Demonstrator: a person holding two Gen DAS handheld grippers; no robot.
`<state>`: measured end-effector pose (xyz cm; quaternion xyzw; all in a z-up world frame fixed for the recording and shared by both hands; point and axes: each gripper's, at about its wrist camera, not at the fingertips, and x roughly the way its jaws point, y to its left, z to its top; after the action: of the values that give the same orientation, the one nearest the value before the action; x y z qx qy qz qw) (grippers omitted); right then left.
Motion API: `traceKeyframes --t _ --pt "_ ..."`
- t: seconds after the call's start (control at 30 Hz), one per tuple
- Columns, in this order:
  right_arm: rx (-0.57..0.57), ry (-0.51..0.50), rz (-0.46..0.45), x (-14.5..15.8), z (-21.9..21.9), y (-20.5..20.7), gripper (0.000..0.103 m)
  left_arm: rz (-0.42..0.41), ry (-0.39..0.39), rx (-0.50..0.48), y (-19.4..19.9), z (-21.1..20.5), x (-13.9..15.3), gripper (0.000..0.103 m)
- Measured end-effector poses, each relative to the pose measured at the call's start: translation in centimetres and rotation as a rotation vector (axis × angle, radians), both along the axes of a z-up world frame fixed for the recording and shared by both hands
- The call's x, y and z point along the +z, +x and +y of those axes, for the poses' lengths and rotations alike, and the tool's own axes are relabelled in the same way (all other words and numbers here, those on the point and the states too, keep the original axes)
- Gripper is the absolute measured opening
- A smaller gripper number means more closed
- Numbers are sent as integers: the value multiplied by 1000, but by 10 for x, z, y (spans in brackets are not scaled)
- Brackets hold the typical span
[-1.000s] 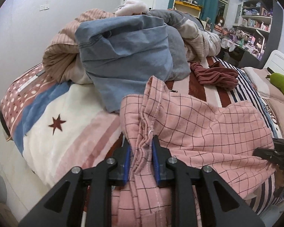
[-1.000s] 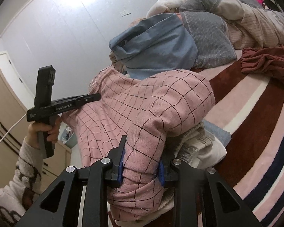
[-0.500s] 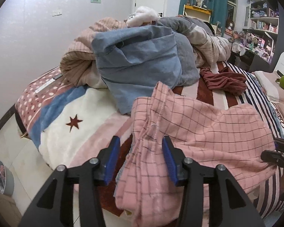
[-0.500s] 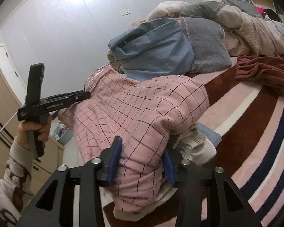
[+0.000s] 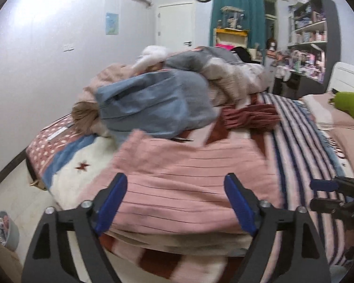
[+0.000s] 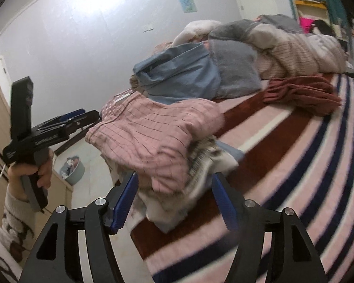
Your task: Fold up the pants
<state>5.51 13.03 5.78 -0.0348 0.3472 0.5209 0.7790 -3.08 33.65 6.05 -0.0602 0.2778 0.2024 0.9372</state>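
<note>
The jaws of the left gripper [image 5: 174, 202] are spread wide, having just been opening, and nothing is gripped between them; the pink checked pants [image 5: 188, 176] are seen beyond the blue pads, released. The jaws of the right gripper [image 6: 177, 200] have likewise just been opening and stand apart, with the near edge of the pants [image 6: 153, 136] and a pale garment [image 6: 200, 165] lying between the pads but not pressed by them. The pants are laid folded on the near edge of the bed [image 5: 306, 141], on top of a small stack of other folded clothes. On the far side of them a blue garment [image 5: 153, 103] is heaped against a pile of bedding [image 5: 224, 75], and a dark red cloth [image 5: 250, 115] is seen to the far right on the striped blanket. In the right wrist view the left gripper [image 6: 82, 120] is held at the left by a hand [image 6: 28, 172] in a patterned sleeve [image 6: 14, 214].
</note>
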Motion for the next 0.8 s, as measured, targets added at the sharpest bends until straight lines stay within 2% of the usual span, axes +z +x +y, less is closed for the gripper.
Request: traceKeyframes --t 0.23,0.3,0.43,0.47,0.63,0.8 --pt "-154 -26 -110 3 -80 -20 76 -85 84 -74 11 -107 8 88" --pt "-199 -26 -145 5 -102 -27 85 -124 105 -95 12 -139 13 93" --pt "-310 -23 -238 14 -153 -47 89 -214 118 -142 5 -194 22 97" --pt "-336 -18 -261 17 -165 -52 95 -238 119 -157 2 -210 25 99" --pt "-462 -1 -365 27 -215 -79 103 -300 134 -196 -12 -251 33 102" --pt "-534 -3 -458 33 -239 -104 102 -309 115 -222 -21 -272 35 102"
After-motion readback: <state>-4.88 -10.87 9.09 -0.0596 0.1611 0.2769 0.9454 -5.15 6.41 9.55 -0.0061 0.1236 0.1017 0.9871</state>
